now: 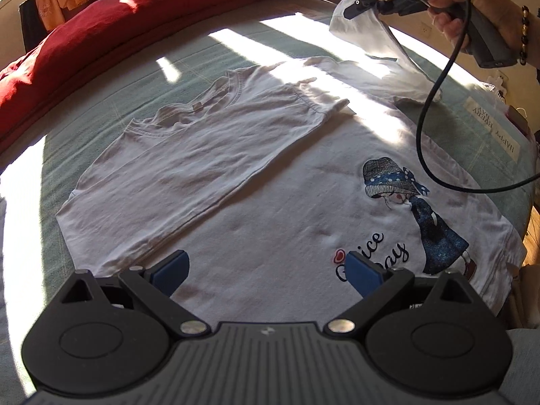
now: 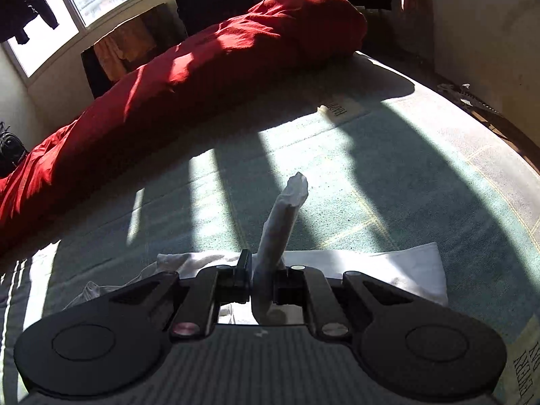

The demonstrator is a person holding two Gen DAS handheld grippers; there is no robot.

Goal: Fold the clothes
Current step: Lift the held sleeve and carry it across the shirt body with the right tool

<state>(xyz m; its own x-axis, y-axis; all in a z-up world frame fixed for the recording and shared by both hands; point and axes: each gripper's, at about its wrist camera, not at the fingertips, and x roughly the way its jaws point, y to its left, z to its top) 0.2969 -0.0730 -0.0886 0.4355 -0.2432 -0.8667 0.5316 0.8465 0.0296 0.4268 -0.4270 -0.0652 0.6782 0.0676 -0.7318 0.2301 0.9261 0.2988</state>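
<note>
Right hand-held gripper (image 2: 262, 281) is clamped on a sleeve (image 2: 283, 216) of the white T-shirt (image 1: 270, 182), lifted above the bed (image 2: 388, 182); the left hand-held gripper (image 1: 266, 270) hovers spread wide over the shirt's hem. Print reads "ice" and "ay" partly hidden, and the bedcover label (image 1: 494, 131) "HAPPY EVERY DAY". Open green bedcover lies beyond the shirt up to the red duvet (image 1: 101, 33).

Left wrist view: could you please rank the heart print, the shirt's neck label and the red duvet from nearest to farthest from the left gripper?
Measured from the left gripper:
1. Heart print, just inside the right-hand finger, on the white T-shirt.
2. Neck label, farther up, at the collar on the folded-over side.
3. Red duvet, along the bed's far edge, upper left.
</note>
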